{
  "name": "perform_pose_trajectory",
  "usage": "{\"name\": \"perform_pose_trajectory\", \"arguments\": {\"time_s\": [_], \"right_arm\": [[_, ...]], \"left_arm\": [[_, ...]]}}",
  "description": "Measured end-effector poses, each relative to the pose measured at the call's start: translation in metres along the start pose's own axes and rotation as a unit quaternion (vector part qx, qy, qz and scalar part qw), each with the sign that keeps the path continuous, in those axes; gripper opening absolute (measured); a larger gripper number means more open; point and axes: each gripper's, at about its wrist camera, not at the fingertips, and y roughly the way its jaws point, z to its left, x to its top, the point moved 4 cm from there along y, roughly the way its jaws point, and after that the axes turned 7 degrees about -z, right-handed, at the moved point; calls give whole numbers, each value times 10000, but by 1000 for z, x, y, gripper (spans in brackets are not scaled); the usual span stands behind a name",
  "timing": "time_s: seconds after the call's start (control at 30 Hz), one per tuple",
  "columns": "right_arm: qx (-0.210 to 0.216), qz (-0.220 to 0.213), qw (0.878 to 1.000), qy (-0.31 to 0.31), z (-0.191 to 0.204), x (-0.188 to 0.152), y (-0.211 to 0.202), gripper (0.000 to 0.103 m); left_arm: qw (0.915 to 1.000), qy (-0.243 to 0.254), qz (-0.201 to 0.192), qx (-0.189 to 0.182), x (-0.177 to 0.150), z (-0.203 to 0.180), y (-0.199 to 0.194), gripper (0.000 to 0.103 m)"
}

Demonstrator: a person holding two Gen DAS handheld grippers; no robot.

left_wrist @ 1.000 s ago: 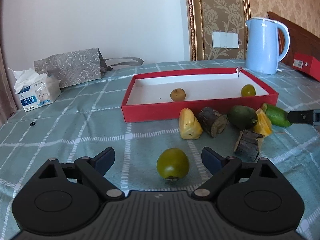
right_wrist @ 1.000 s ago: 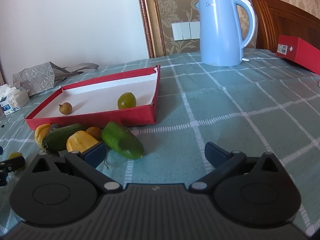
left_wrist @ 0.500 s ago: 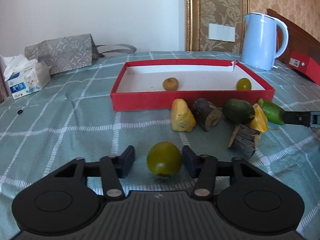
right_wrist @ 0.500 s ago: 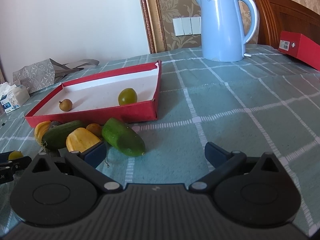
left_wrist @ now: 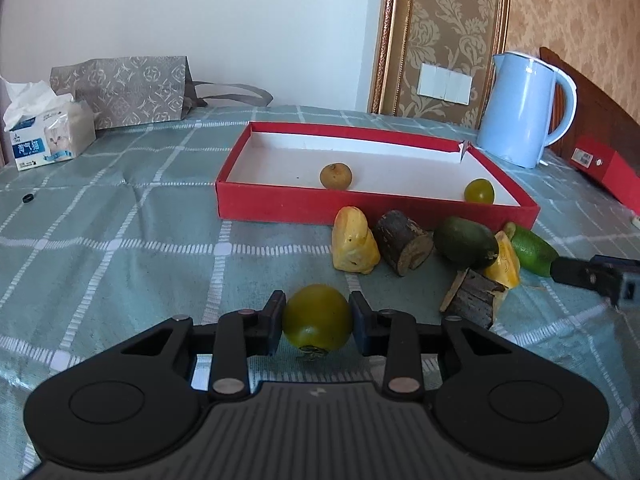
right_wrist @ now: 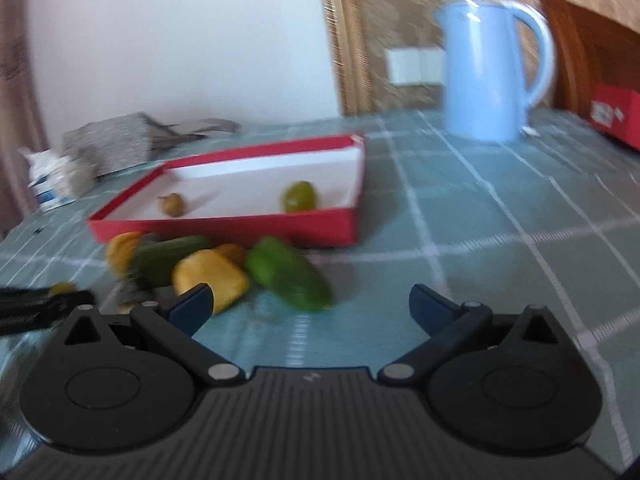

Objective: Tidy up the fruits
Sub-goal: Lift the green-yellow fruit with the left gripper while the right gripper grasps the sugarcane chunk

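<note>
My left gripper (left_wrist: pixel 317 322) is shut on a round green fruit (left_wrist: pixel 317 323), held just above the checked cloth in front of the red tray (left_wrist: pixel 280 210). The tray holds a small brown fruit (left_wrist: pixel 335 176) and a green fruit (left_wrist: pixel 479 191). Before it lie a yellow fruit piece (left_wrist: pixel 354 246), a dark green fruit (left_wrist: pixel 465 239), a bright green fruit (left_wrist: pixel 532 252) and another yellow piece (left_wrist: pixel 505 260). My right gripper (right_wrist: pixel 310 306) is open and empty, just behind the bright green fruit (right_wrist: pixel 290 274) and a yellow piece (right_wrist: pixel 212 280). The right wrist view is blurred.
Two wood log pieces (left_wrist: pixel 403 242) (left_wrist: pixel 474 298) lie among the fruit. A blue kettle (left_wrist: pixel 520 110) and a red box (left_wrist: pixel 604 170) stand at the back right. A tissue pack (left_wrist: pixel 48 136) and a grey paper bag (left_wrist: pixel 124 88) are at the back left.
My left gripper's fingers closed onto the round green fruit and lifted it slightly. My right gripper stays open and has shifted, blurring its view.
</note>
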Motion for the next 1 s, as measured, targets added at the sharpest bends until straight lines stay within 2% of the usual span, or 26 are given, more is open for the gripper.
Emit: {"name": "perform_pose_trajectory", "arguments": {"time_s": [0.07, 0.1, 0.17, 0.27, 0.37, 0.5, 0.63, 0.7, 0.77, 0.83, 1.0], "right_arm": [[275, 92, 9993, -230, 13, -3, -2, 98], [431, 174, 9984, -308, 18, -5, -2, 92], [713, 325, 9960, -440, 29, -8, -1, 87], [1009, 455, 9918, -646, 44, -9, 0, 74], [1216, 551, 9873, -861, 56, -8, 2, 71], [1527, 673, 9807, -1019, 74, -6, 5, 58], [1645, 632, 9755, -1317, 90, -4, 7, 55], [1754, 637, 9717, -1445, 95, -4, 8, 43], [1722, 669, 9696, -1604, 101, -5, 12, 43], [1647, 650, 9695, -1696, 102, -6, 15, 38], [1602, 758, 9688, -1729, 100, -8, 21, 34]], "left_arm": [[10000, -13, -2, -7, 0, 0, 0, 33], [10000, -18, -2, -10, 0, 0, 0, 33], [10000, -32, -4, -18, 0, 1, 0, 33], [10000, -67, -9, -37, 0, 1, 0, 33], [10000, -79, -11, -44, 0, 1, 0, 33], [9999, -100, -13, -54, 0, 2, 0, 34], [9999, -111, -14, -61, 0, 2, 0, 34], [9999, -120, -15, -66, 0, 2, 0, 34], [9999, -120, -15, -66, 0, 2, 0, 34], [9999, -122, -15, -66, 0, 2, 0, 34], [9999, -114, -14, -62, 0, 2, 0, 34]]}}
